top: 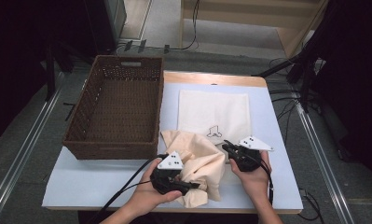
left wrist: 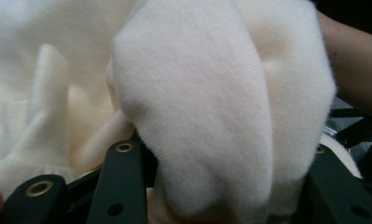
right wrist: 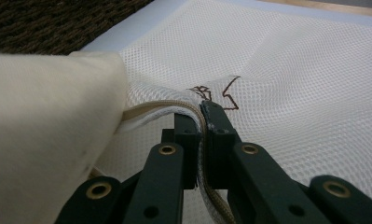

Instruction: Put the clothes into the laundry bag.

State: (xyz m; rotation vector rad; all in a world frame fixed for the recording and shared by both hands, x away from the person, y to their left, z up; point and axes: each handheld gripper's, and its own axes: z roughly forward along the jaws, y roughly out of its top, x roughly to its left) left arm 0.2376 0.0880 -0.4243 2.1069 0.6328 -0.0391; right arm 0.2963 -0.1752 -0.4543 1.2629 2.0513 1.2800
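A cream cloth is bunched near the tabletop's front edge, clamped, it seems, between the left gripper's jaws. The right gripper is closed on the zippered edge of a white mesh bag lying mid-table. A wicker basket occupies the left corner.

On my surface the basket sits at the far left, and the mesh bag lies flat just to its right. The bunched cloth lies nearer to me, overlapping the bag's near edge. My left gripper is at the cloth's left side, my right gripper at the bag's near edge, right of the cloth.
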